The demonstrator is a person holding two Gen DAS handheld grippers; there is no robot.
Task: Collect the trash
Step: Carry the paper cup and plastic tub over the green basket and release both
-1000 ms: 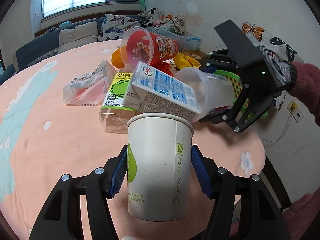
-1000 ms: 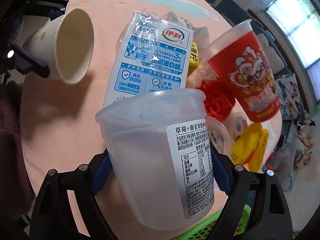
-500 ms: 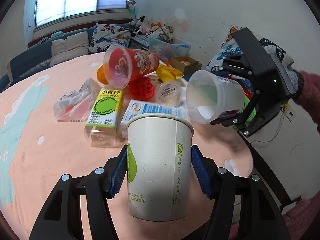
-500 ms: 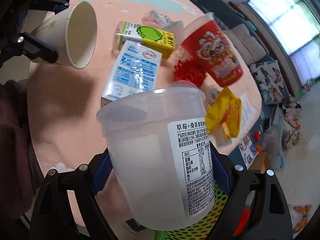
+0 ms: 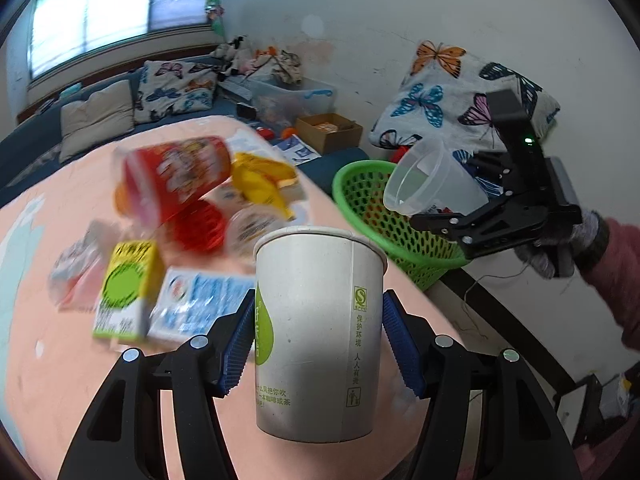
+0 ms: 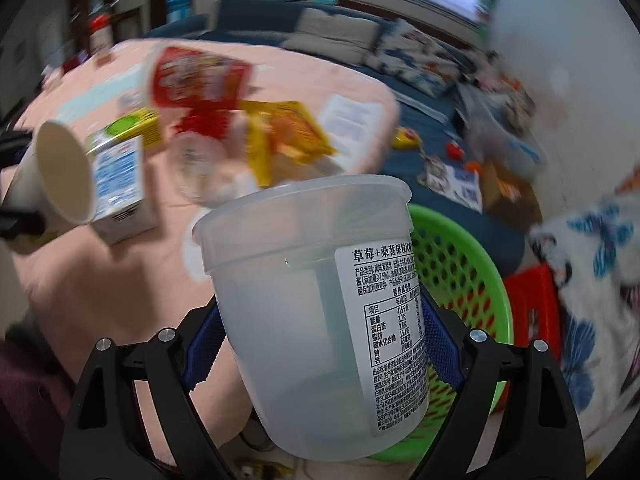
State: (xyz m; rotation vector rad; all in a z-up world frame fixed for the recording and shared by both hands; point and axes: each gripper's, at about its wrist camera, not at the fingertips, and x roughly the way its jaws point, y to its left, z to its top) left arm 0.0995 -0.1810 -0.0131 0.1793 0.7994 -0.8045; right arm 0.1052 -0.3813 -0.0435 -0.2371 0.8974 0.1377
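Note:
My left gripper (image 5: 318,340) is shut on a white paper cup (image 5: 316,332) with a green print, held upright above the pink table (image 5: 52,380). My right gripper (image 6: 320,344) is shut on a clear plastic tub (image 6: 316,280) with a white label. In the left wrist view that clear plastic tub (image 5: 434,184) hangs tilted over a green mesh basket (image 5: 384,220) beside the table's edge. The green mesh basket (image 6: 476,280) shows behind the tub in the right wrist view, and the paper cup (image 6: 60,176) sits at far left.
More litter lies on the table: a red printed cup (image 5: 176,176), a yellow-green drink carton (image 5: 126,292), a blue-white milk carton (image 5: 196,308), a yellow wrapper (image 5: 260,180), a red net (image 5: 200,224). A butterfly-print cushion (image 5: 448,96) and a cardboard box (image 5: 330,130) are behind the basket.
Both grippers have swung right, away from the litter pile. The right one carried the clear tub off the table to above the green basket, rolling as it went. Both grips are unchanged.

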